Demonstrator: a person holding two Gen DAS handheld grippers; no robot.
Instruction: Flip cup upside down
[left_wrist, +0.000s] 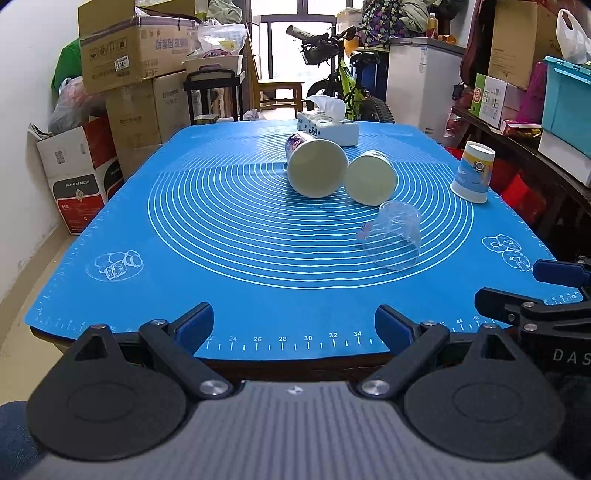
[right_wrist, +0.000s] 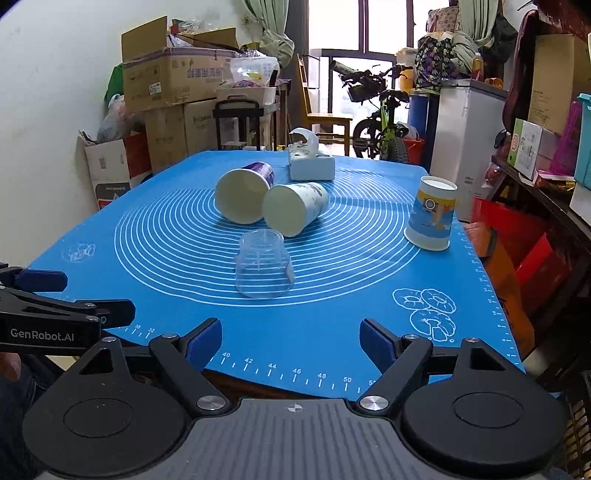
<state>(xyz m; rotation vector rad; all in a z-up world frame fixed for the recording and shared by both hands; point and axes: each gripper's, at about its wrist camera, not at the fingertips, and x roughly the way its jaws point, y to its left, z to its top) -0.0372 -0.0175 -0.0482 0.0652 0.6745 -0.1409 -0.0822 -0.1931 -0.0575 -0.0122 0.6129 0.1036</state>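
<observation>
Cups: four sit on the blue mat (left_wrist: 258, 258). Two paper cups lie on their sides, touching, near the middle: a purple-printed cup (left_wrist: 316, 166) and a pale-printed cup (left_wrist: 370, 179). A clear plastic cup (right_wrist: 264, 269) stands mouth-down in front of them, and a blue-printed cup (right_wrist: 430, 218) stands mouth-down near the mat's right edge. One tissue box (left_wrist: 328, 127) sits at the far edge. Only the right view shows the pale cup's printed side. The near half of the mat lies bare. The left gripper (left_wrist: 294, 325) and right gripper (right_wrist: 290, 339) hover at the near edge, fingers spread, holding nothing.
</observation>
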